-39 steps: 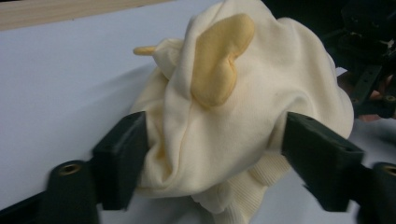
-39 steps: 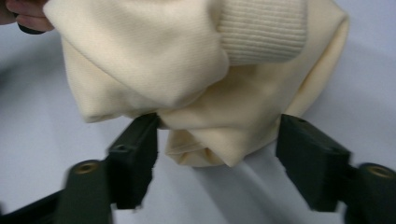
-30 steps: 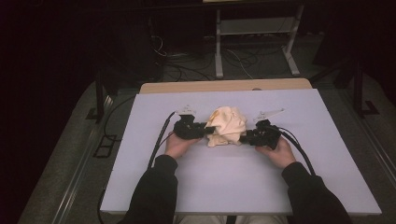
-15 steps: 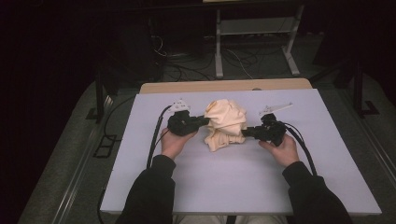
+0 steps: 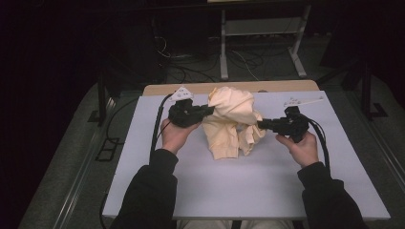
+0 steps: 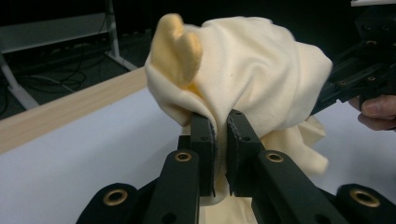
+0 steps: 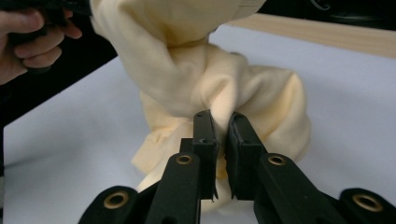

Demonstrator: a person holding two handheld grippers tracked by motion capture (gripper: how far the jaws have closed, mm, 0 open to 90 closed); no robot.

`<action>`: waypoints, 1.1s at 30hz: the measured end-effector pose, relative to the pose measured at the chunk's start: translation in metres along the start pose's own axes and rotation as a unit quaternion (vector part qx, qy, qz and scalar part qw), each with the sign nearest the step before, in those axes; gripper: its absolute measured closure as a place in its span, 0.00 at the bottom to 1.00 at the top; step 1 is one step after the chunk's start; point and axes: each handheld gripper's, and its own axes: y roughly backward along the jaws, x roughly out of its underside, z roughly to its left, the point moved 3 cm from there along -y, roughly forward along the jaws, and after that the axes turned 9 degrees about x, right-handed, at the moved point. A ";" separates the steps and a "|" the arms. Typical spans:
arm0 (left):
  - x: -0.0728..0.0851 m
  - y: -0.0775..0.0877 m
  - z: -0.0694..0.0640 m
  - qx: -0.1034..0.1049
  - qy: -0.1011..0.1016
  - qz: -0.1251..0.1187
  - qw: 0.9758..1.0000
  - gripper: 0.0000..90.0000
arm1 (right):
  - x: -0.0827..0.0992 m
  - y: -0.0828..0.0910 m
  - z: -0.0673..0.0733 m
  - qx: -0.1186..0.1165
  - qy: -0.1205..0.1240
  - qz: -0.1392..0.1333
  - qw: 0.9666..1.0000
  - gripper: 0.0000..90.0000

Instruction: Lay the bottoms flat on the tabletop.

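A pale yellow cloth (image 5: 234, 119) hangs bunched above the white table (image 5: 239, 191), its lower end resting on the surface. My left gripper (image 5: 210, 110) pinches the cloth's upper left side. In the left gripper view, the left gripper (image 6: 220, 126) has its jaws shut on a fold of the cloth (image 6: 252, 60). My right gripper (image 5: 260, 125) grips the cloth's right edge a little lower. In the right gripper view, the right gripper (image 7: 219, 123) has just closed tighter on a twisted fold of the cloth (image 7: 187, 60). Both hands hold the grippers off the table.
A wooden strip (image 5: 239, 87) runs along the table's far edge. Behind it stand a metal frame (image 5: 258, 28) and cables on the dark floor (image 5: 181, 57). Bare white table lies in front of the cloth and to both sides.
Both grippers have risen from the table with the cloth gripped between them. The cloth has gone from a low heap to a taller hanging bunch. The hands have moved slightly apart.
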 end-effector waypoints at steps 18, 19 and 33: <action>-0.011 0.017 -0.002 -0.018 0.002 0.000 1.000 0.91 | -0.015 0.022 0.018 0.009 0.012 -0.011 1.000 0.91; -0.006 0.019 0.000 -0.020 0.011 0.000 1.000 0.91 | -0.011 0.015 0.027 0.005 0.022 0.007 1.000 0.91; 0.089 0.046 0.019 -0.036 0.090 0.020 0.995 0.91 | 0.040 -0.042 0.086 -0.051 0.061 0.123 0.989 0.91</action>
